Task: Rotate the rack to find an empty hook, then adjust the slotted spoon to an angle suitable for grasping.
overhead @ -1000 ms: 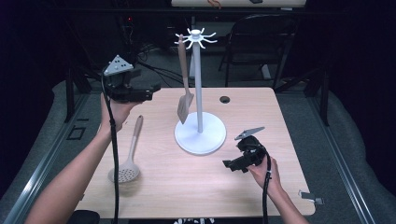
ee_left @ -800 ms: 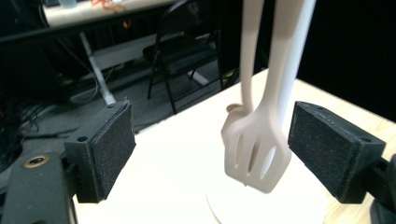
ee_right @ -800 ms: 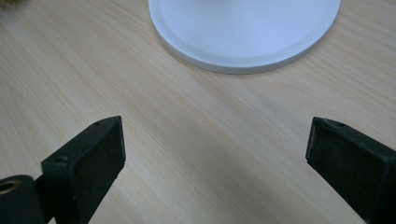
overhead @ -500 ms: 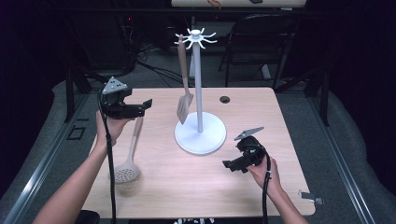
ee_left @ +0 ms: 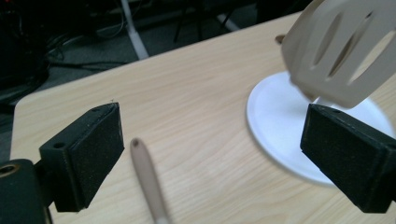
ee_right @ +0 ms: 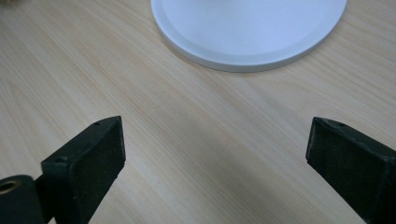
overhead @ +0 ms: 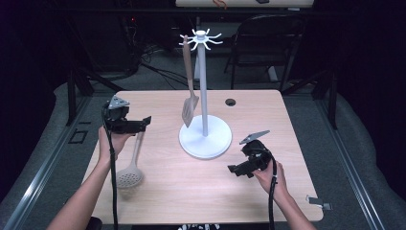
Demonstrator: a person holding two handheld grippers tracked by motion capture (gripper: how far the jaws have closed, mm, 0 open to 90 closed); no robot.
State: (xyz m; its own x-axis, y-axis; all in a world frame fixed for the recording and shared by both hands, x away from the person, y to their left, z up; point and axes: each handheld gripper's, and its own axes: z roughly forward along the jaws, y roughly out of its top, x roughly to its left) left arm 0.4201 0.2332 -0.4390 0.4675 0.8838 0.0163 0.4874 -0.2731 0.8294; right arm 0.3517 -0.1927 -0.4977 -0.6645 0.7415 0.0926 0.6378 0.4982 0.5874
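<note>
- Lower than before now, the left gripper (overhead: 143, 122) has come down toward the worktop (overhead: 191, 191), and its jaws have just been opening with nothing pinched between them.
- Under it, the tan skimmer spoon (overhead: 130, 172) lies flat on the left side of the worktop, with its handle tip (ee_left: 136, 143) between the spread jaws but not touched.
- Over on the other side, the right gripper (overhead: 232, 169) sits low and has stayed put, jaws spread wide over bare wood.
- In the middle stands a white rack (overhead: 205, 139) with a round base.
- From its top hooks hangs a tan slotted spatula (overhead: 190, 108).
- That worktop is pale wood with a small dark hole (overhead: 231, 102).
- Around it the room is dark, with grey floor (overhead: 368, 158), a black chair (overhead: 268, 48) and cables (overhead: 158, 72) behind.
</note>
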